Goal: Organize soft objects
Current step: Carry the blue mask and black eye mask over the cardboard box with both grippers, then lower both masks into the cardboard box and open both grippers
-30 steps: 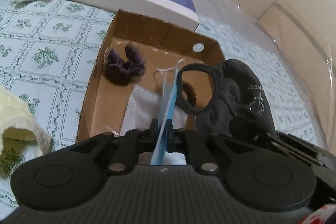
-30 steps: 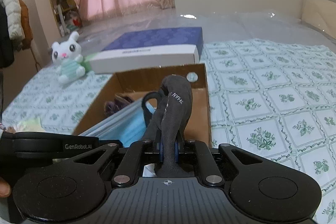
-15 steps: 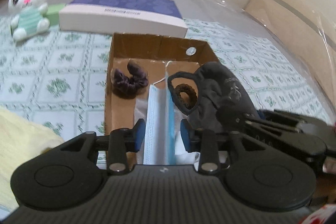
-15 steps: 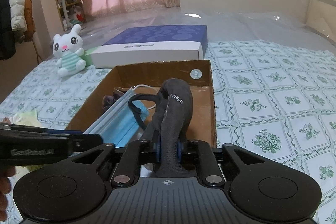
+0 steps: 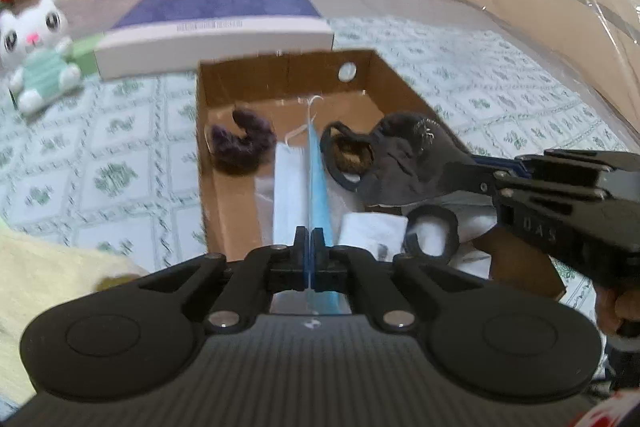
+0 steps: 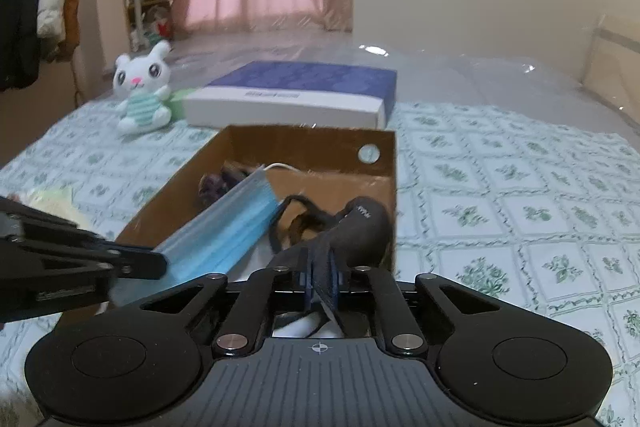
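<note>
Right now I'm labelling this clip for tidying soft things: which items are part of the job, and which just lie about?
In the job:
blue face mask, in the left tongs
black face mask, in the right tongs
cardboard box
purple scrunchie

Lying about:
plush bunny
blue-topped flat box
yellow cloth

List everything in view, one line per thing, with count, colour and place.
open cardboard box: one, brown, centre of the bed.
pleated surgical mask: one, blue and white, over the box, pinched.
cloth face mask: one, black, over the box, pinched.
fuzzy scrunchie: one, purple, in the box.
flat lidded box: one, navy and white, behind.
plush bunny: one, white, back left.
left gripper: shut on the surgical mask.
right gripper: closing on the cloth mask.
</note>
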### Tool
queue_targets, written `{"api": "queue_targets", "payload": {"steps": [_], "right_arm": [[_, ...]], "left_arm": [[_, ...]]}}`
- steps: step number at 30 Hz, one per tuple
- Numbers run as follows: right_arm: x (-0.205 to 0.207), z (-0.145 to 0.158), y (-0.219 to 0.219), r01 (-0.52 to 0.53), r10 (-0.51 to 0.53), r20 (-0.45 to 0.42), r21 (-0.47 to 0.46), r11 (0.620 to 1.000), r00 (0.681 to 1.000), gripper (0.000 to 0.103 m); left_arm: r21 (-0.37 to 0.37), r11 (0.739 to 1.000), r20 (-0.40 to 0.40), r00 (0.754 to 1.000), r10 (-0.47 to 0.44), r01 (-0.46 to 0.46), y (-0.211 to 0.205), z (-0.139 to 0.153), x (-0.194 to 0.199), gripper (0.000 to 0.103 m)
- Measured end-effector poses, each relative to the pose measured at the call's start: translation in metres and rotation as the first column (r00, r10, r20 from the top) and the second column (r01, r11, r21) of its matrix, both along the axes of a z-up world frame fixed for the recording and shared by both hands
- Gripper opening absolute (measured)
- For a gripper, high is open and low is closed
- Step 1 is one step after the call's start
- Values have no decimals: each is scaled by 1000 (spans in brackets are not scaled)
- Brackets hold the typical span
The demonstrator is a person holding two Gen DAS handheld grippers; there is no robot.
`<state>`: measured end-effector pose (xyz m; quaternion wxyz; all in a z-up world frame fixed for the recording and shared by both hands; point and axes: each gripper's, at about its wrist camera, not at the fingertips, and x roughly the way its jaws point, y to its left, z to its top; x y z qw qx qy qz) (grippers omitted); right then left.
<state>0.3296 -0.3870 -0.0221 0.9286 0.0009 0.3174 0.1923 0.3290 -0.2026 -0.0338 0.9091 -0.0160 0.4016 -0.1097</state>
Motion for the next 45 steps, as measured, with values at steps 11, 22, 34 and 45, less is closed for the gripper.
{"api": "queue_targets", "payload": {"steps": [11, 22, 34, 45], "right_arm": [[19, -23, 13, -43, 38, -114, -42, 998, 993, 8], [57, -35, 14, -1, -7, -174, -43, 999, 985, 8], [37, -25, 12, -7, 8, -109, 5, 1000, 994, 44], [-1, 3, -2, 31, -28, -52, 71, 997, 998, 53]], "left_arm": [[-18, 997, -114, 991, 70, -73, -8, -29, 44, 0], [-45, 992, -137, 984, 110, -117, -9, -37, 82, 0], [-17, 997, -71, 995, 75, -76, -3, -23, 61, 12], [-43, 996, -33, 997, 74, -76, 7, 2, 26, 32]]}}
